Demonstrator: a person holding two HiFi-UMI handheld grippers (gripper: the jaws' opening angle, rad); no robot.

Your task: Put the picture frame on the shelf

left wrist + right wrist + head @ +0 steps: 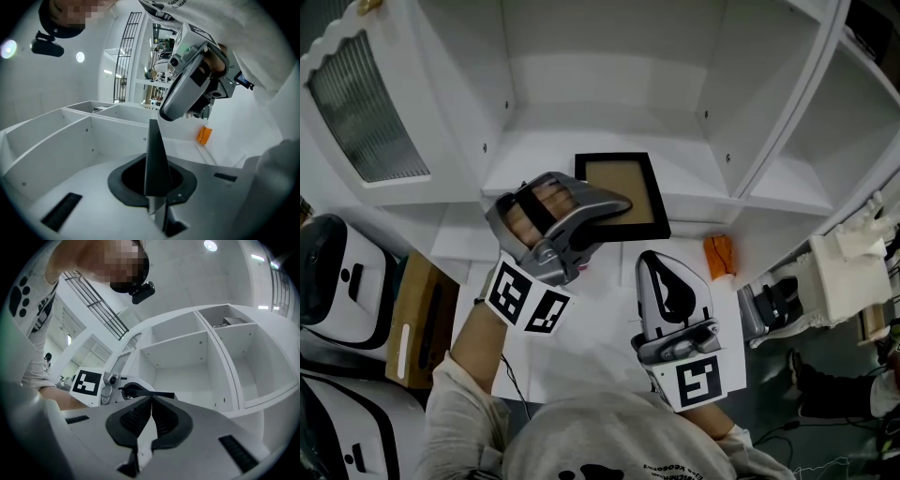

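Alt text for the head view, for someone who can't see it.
The left hand-held gripper holds a black picture frame by its edge at a white shelf. The right hand-held gripper, shut and empty, is below it; an orange object lies to the right.

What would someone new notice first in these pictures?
The black picture frame stands out most, pinched by its edge in the left tongs and held flat at the mouth of the white shelf's middle compartment. Below it the right tongs are shut on nothing, and a small orange object sits to their right.
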